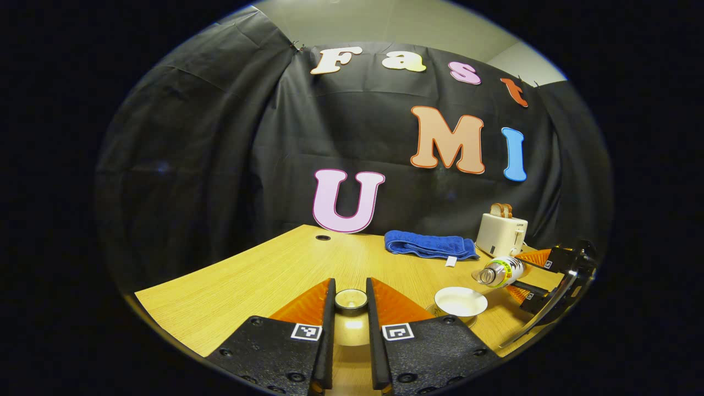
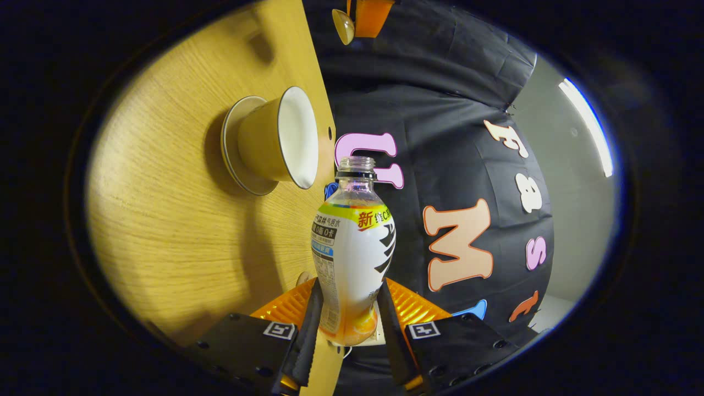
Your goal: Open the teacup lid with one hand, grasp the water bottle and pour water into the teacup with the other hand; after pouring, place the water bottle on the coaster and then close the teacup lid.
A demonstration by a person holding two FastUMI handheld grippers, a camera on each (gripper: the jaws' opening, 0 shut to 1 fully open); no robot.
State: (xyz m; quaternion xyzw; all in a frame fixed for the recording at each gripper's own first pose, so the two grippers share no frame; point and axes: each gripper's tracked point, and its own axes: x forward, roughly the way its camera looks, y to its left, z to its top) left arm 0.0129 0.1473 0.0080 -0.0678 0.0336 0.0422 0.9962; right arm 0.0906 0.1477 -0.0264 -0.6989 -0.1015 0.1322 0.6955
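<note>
The teacup lid (image 1: 351, 301) is lifted off the table, and my left gripper (image 1: 350, 290) is shut on its knob. To the right, the white-lined teacup (image 1: 461, 301) stands uncovered on its saucer (image 1: 435, 311). My right gripper (image 1: 525, 274) is shut on the water bottle (image 1: 503, 270), which lies nearly level above the table, its uncapped mouth pointing at the cup's right rim. In the right gripper view the bottle (image 2: 352, 258) stands between the right gripper (image 2: 349, 291) fingers, with the teacup (image 2: 280, 140) beyond its mouth. Left gripper and lid (image 2: 344, 25) hang farther off.
A folded blue towel (image 1: 429, 245) lies at the back of the wooden table (image 1: 247, 280). A white toaster (image 1: 500, 231) with bread in it stands at the back right. A cable hole (image 1: 323, 237) sits near the wall.
</note>
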